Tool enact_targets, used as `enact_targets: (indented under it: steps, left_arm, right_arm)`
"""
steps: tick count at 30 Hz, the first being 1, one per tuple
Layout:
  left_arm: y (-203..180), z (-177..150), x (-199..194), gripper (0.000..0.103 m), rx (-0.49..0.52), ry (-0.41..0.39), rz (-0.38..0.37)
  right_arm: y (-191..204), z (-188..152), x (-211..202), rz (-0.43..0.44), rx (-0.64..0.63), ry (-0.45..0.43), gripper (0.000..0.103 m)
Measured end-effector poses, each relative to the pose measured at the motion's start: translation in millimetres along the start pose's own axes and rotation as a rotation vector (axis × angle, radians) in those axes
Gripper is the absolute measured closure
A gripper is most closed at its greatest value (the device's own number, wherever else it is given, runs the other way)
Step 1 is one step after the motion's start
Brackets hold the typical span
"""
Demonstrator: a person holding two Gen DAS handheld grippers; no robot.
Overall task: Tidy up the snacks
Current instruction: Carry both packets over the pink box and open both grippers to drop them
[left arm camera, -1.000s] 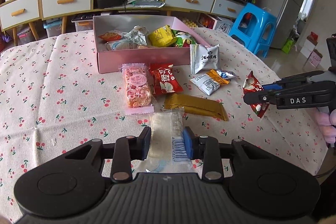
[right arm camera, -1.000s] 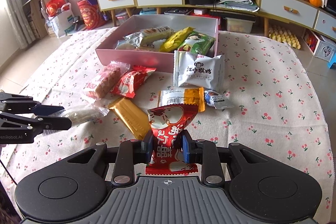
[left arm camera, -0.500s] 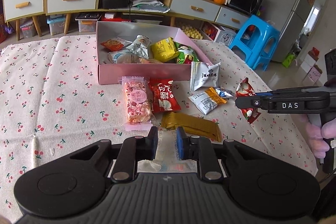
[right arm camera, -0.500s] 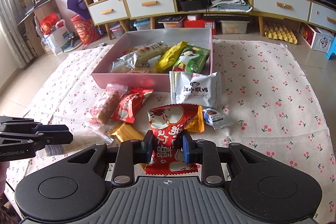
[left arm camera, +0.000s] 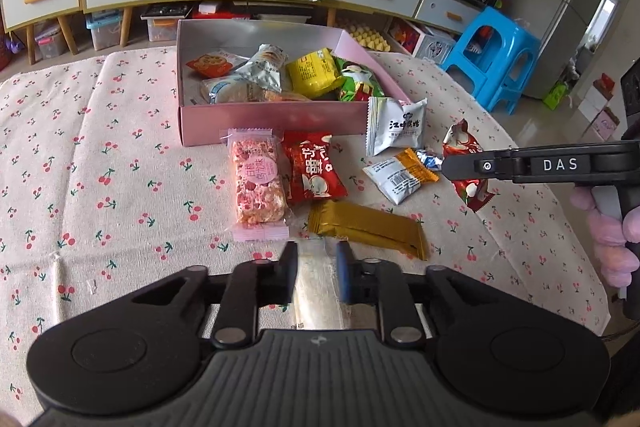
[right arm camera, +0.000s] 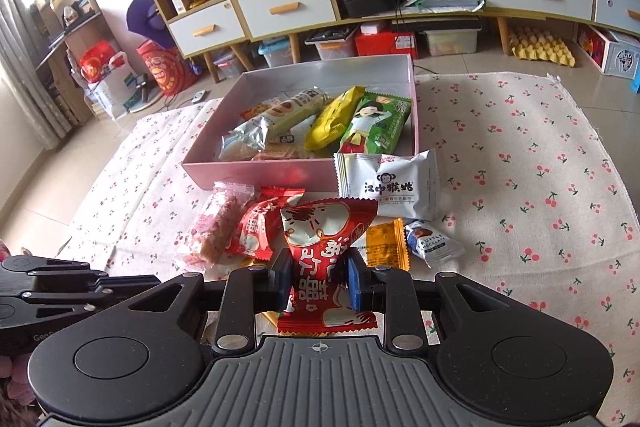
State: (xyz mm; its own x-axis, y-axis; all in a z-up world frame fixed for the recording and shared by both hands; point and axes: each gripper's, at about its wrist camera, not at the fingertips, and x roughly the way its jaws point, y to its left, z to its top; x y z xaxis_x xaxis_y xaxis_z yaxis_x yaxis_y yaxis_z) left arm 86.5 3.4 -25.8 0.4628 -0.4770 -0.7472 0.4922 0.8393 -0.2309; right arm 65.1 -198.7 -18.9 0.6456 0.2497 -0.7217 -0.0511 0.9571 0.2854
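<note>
Nearest, the left gripper [left arm camera: 316, 269] pinched a clear packet [left arm camera: 316, 291]; its jaws had just eased slightly. The right gripper [right arm camera: 320, 281], lettered "DAS" in the left view only, clamped one red packet [right arm camera: 326, 247] before the pink box [right arm camera: 260, 175]. Six packets lay in front of the box. The "TRUFFLE CHOCOLATE" packet [right arm camera: 434, 241] read only from the right.

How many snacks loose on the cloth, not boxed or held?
6: pink bar, red packet beside it, gold packet nearer the camera, white packet against the box, orange-white packet, small blue chocolate. Others may be hidden below the view.
</note>
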Motion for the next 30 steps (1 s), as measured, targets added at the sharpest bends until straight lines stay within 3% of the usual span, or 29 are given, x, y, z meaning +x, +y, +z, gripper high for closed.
enact_targets:
  steps: [6, 11, 14, 21, 30]
  left_arm:
    - [-6.8, -9.6, 19.8, 0.047, 0.011, 0.107, 0.025]
    - [-16.1, -15.6, 28.9, 0.047, 0.051, 0.142, 0.068]
    - [-18.1, -16.8, 28.0, 0.049, 0.062, 0.146, 0.084]
    - [-18.9, -16.7, 26.4, 0.071, 0.096, 0.148, 0.124]
    - [-14.0, -13.0, 20.8, 0.076, 0.036, 0.145, 0.106]
  right_arm:
    - [3.8, -13.4, 13.8, 0.006, -0.001, 0.091, 0.078]
    - [13.1, -22.7, 21.7, 0.002, -0.030, 0.157, 0.078]
    - [18.9, -27.5, 24.4, -0.001, -0.051, 0.192, 0.078]
    - [25.0, -32.7, 30.6, -0.019, -0.087, 0.229, 0.078]
    - [26.0, -26.7, 28.5, -0.025, -0.082, 0.217, 0.078]
